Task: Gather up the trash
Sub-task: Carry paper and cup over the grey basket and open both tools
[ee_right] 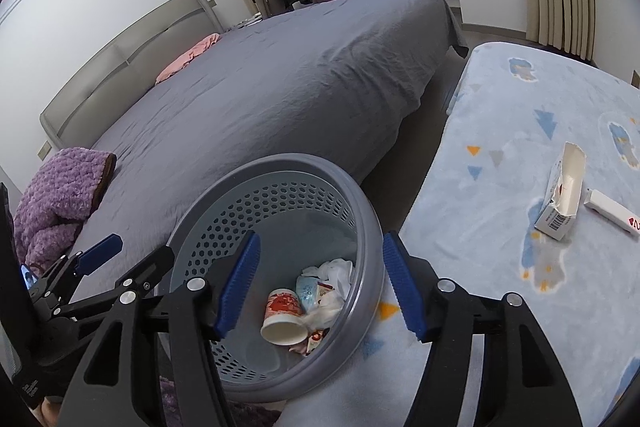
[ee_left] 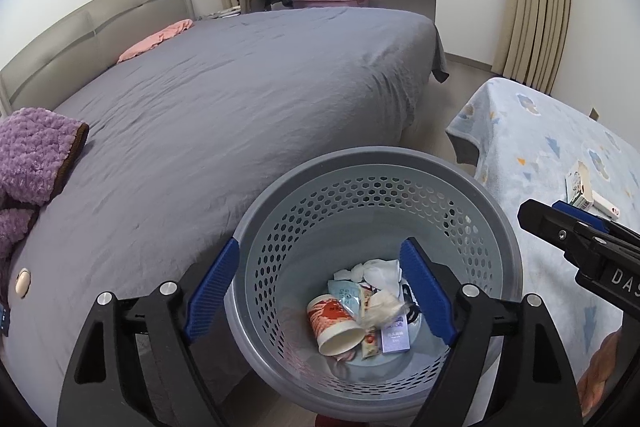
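A grey perforated waste basket (ee_left: 376, 163) stands between the bed and a blanket-covered surface. Inside it lie a red-and-white paper cup (ee_left: 336, 323), crumpled white tissue (ee_left: 380, 271), wrappers and a small purple box (ee_left: 394, 337). My left gripper (ee_left: 320, 291) hangs open over the basket's mouth, nothing between its blue pads. My right gripper (ee_right: 320, 287) is also open and empty, above the basket's (ee_right: 280, 163) right rim. An opened white carton (ee_right: 560, 195) and a white stick-shaped packet (ee_right: 612, 211) lie on the blue blanket to its right. Each gripper shows at the edge of the other's view.
A wide bed with a grey sheet (ee_left: 240, 99) fills the left, with a purple fleece (ee_left: 32, 155) and a pink cloth (ee_left: 156, 39) on it. A light blue patterned blanket (ee_right: 520, 115) covers the surface on the right. A narrow strip of floor runs between them toward the window.
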Motion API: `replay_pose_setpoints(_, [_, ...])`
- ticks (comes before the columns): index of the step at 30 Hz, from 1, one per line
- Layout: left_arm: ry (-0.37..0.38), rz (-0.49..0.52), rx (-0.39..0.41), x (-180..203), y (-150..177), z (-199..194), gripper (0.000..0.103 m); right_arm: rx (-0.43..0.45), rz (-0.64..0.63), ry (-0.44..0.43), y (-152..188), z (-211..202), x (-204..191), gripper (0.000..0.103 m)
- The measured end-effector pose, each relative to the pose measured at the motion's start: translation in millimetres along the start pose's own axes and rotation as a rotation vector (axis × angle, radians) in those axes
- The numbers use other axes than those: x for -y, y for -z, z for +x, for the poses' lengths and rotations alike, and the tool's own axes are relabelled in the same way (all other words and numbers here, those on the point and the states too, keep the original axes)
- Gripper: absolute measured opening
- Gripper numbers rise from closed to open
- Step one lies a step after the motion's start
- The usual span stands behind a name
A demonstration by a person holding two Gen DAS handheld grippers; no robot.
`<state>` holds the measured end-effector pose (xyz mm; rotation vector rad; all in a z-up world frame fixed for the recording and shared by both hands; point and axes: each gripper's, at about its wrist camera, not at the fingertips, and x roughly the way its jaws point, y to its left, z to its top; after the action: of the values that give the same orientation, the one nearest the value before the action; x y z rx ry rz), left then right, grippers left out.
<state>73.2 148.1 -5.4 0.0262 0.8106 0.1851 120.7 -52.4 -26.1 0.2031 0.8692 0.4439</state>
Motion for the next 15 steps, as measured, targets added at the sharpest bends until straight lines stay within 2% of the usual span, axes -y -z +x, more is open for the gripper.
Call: replay_pose_setpoints(15, [0.016, 0.006, 0.008, 7, 2, -3, 0.091, 0.010, 0.017, 0.034, 1, -8, 13, 0.062])
